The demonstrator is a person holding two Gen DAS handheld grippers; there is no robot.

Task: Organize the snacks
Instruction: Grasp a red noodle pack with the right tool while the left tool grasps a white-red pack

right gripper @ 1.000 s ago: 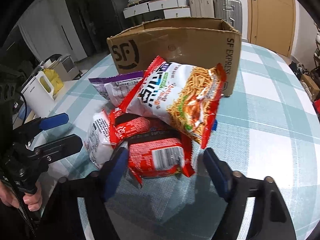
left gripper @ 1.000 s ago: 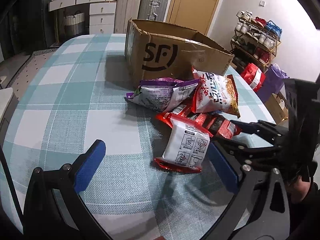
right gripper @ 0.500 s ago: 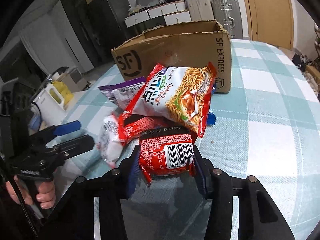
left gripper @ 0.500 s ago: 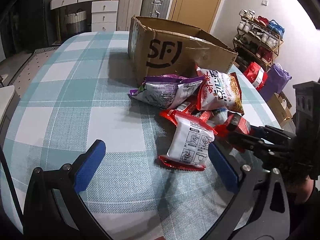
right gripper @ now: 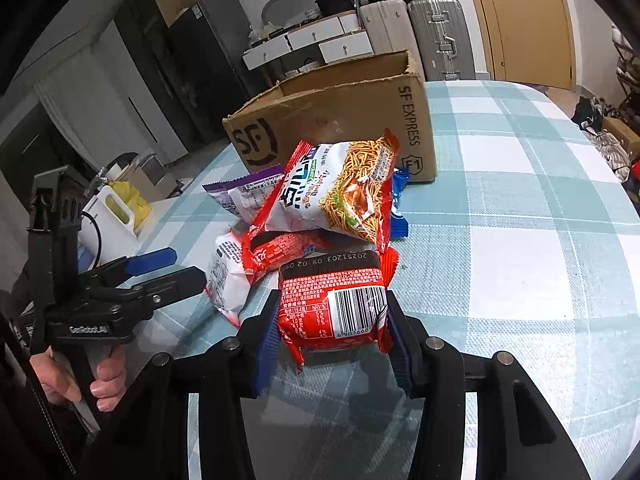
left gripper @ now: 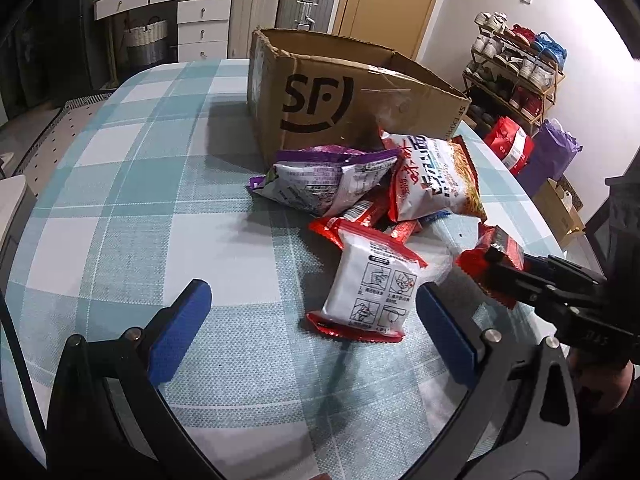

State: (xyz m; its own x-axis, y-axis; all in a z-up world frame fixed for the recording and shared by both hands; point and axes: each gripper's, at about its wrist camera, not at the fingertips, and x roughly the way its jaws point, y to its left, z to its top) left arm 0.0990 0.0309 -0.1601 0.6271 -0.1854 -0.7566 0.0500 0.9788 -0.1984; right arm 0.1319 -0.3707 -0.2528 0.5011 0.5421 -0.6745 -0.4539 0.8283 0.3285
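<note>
My right gripper [right gripper: 332, 316] is shut on a red snack pack [right gripper: 334, 304] with a barcode, held just above the checked table, pulled back from the pile; it also shows in the left wrist view [left gripper: 494, 256]. My left gripper [left gripper: 308, 320] is open and empty, facing a white and red pack [left gripper: 370, 288]. Behind lie a purple bag [left gripper: 320, 184], a large noodle-snack bag [right gripper: 340, 190] and another red pack [right gripper: 280, 254]. An open cardboard box [left gripper: 344, 92] stands behind the pile.
The table has a blue and white checked cloth [left gripper: 140, 208]. A white jug [right gripper: 110, 220] stands off the table's left side. Suitcases [left gripper: 306, 2], drawers and a shoe rack [left gripper: 516, 64] line the room's far walls.
My right gripper closed on the red barcode pack and drew it back and up out of the pile. My left gripper stayed open, shifting slightly.
</note>
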